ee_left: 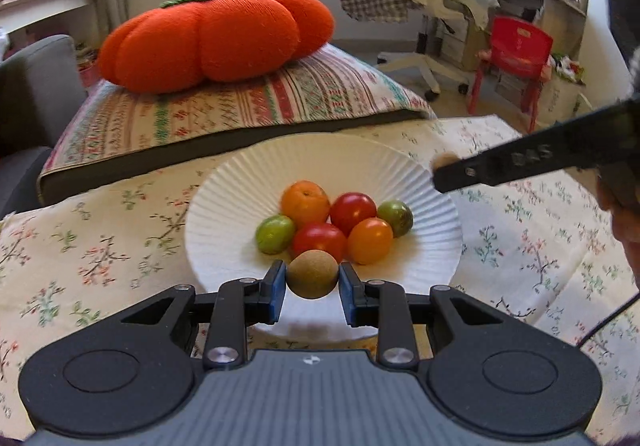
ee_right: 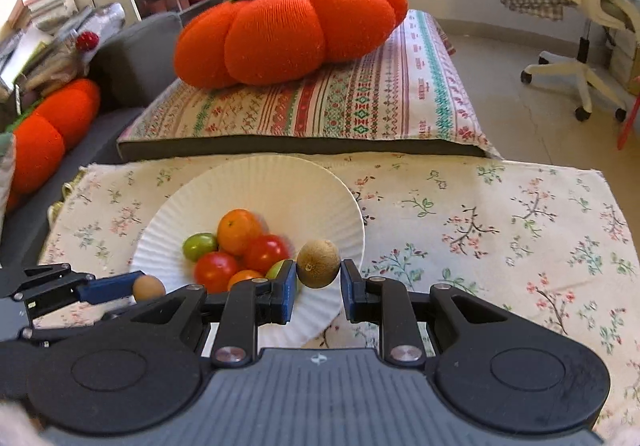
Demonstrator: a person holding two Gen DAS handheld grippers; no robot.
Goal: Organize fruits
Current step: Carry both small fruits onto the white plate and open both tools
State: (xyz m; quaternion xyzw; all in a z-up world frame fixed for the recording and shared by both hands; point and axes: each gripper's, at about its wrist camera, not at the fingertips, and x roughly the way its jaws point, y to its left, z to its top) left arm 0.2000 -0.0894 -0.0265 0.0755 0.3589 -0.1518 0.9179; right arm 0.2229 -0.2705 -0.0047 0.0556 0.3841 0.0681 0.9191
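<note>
Left gripper (ee_left: 312,286) pinches a small brown round fruit (ee_left: 311,275) over the near rim of the white fluted plate (ee_left: 224,214). Right gripper (ee_right: 318,284) pinches a second, kiwi-like fruit (ee_right: 318,263) at the plate's right edge. Both fruits look light, firm and fuzzy, so unlikely to slip when held across the middle. The piled tomatoes (ee_left: 352,212) look smooth and likely to roll if nudged.

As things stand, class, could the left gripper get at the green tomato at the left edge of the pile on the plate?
Probably not yet. The left gripper is shut on a brown kiwi, so its fingers are full. The path itself looks free: the green tomato lies just ahead on the white plate, nothing covering it.
</note>
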